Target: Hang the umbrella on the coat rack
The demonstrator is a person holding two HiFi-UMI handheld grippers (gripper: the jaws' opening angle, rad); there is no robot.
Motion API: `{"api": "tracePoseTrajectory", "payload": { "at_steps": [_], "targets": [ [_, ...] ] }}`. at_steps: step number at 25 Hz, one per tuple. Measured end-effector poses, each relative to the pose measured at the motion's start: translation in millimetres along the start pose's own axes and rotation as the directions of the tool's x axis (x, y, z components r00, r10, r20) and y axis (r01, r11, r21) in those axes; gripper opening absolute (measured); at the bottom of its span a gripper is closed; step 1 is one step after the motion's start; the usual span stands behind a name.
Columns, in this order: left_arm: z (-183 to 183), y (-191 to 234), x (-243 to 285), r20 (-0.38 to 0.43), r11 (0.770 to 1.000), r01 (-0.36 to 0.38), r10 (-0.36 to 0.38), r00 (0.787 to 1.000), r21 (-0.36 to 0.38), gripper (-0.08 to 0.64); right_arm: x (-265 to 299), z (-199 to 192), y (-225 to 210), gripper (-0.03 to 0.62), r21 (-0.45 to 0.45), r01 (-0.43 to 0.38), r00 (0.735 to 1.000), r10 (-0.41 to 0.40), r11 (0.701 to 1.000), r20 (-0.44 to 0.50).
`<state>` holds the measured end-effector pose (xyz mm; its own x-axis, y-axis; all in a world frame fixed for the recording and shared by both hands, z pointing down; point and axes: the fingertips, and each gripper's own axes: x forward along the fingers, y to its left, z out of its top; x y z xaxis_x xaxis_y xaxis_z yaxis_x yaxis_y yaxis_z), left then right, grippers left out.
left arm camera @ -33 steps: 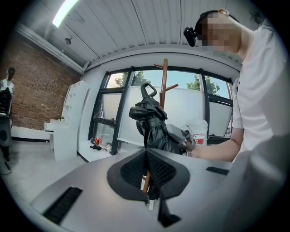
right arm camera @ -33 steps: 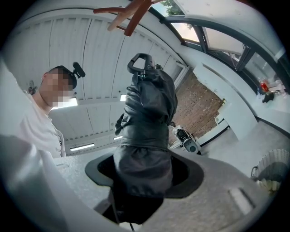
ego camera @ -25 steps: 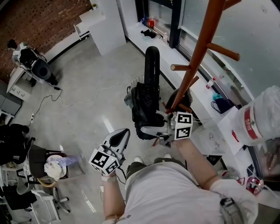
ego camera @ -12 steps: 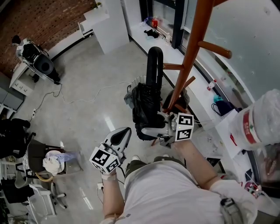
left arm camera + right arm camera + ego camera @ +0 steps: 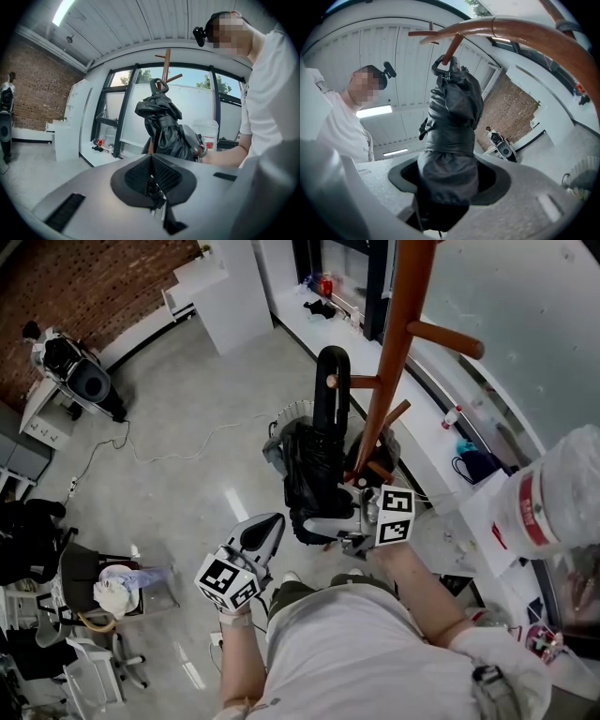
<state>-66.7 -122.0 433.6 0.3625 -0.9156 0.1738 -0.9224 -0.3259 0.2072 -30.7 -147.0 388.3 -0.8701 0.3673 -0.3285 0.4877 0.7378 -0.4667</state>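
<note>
The right gripper (image 5: 328,521) pinches the folded black umbrella (image 5: 314,460) near its lower end and holds it upright beside the coat rack (image 5: 389,352), with the curved handle (image 5: 330,367) up at the tip of a side peg (image 5: 361,382). The left gripper (image 5: 261,532) hangs low, its jaws pressed together on nothing. I can't tell whether the hook sits properly over the peg, so letting go now could drop the umbrella to the floor (image 5: 187,427), and a sideways shove might rock the rack.
</note>
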Motion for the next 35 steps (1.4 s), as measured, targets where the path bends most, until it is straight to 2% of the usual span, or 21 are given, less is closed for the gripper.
{"api": "tracePoseTrajectory", "payload": {
  "at_steps": [8,25,29,35],
  "targets": [
    [0.1,1.5,7.5,-0.013,0.999,0.038,-0.038,0.999,-0.001,0.0,-5.3,-5.8,-5.7,0.268,-0.001,0.033,0.999,-0.033,0.999,-0.005],
    [-19.3,-12.5,34.5,-0.047,0.99,0.141,-0.141,0.989,-0.015,0.0,-48.2,-23.6,-22.3,0.268,-0.022,0.188,0.982,-0.188,0.982,0.014],
    [-21.1,-13.5,38.9,-0.052,0.985,0.172,-0.173,0.984,-0.02,0.0,-57.0,-23.2,-33.8,0.28,-0.058,0.265,0.964,-0.265,0.962,0.017],
    [-25.0,-12.6,44.4,-0.055,0.977,0.211,-0.213,0.975,-0.035,0.0,-75.1,-18.7,-49.8,0.295,-0.111,0.388,0.921,-0.387,0.915,0.037]
  ]
}}
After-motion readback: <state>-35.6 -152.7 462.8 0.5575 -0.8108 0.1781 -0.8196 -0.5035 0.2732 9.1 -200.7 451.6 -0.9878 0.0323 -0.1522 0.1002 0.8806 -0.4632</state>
